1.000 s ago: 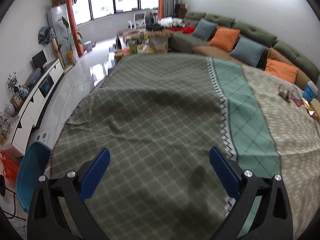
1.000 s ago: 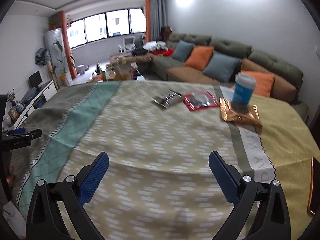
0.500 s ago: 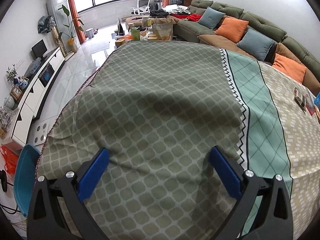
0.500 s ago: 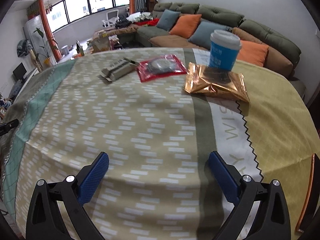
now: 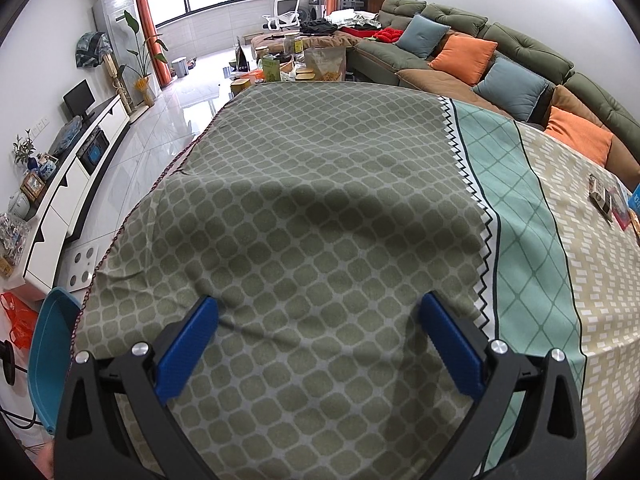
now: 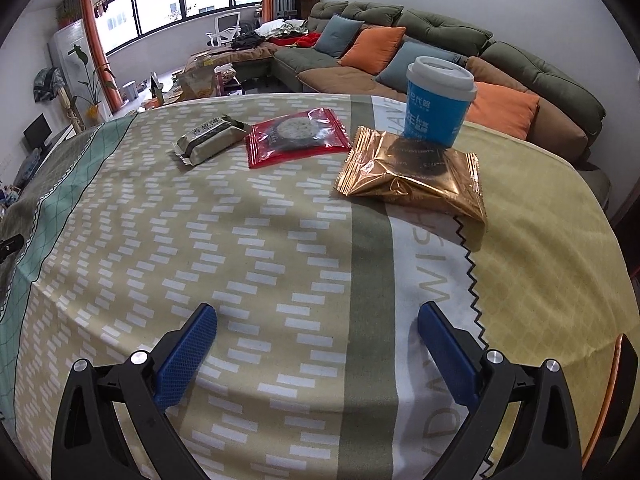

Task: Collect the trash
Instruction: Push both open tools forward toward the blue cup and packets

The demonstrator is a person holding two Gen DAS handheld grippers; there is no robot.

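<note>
Four pieces of trash lie on a patchwork tablecloth (image 6: 280, 264) in a living room, seen from two handheld grippers poised above the table. The gold foil snack bag (image 6: 412, 176) sits crumpled where the cloth's beige, grey and yellow panels meet. Directly behind the gold bag, and apparently touching its far edge, stands a blue paper cup (image 6: 436, 104) with a white lid, upright. To the left of the gold bag, apart from it, lies a flat red wrapper (image 6: 298, 138) with a round biscuit visible through its clear window. Just left of the red wrapper rests a grey-green snack packet (image 6: 210, 140), one end torn open.

The right gripper (image 6: 318, 336) hangs over the near edge of the cloth, well short of the gold bag, its blue-padded fingers (image 6: 188, 354) spread wide with nothing between them. The left gripper (image 5: 318, 332) hangs over the olive-checked panel of the cloth (image 5: 312, 200), far to the left of the trash, its blue fingers (image 5: 188, 348) likewise wide apart and holding nothing. From the left wrist camera the snack packet (image 5: 600, 198) and red wrapper (image 5: 622, 206) show only at the far right edge. A green sofa (image 6: 440, 36) with orange and blue cushions stands behind the table.
</note>
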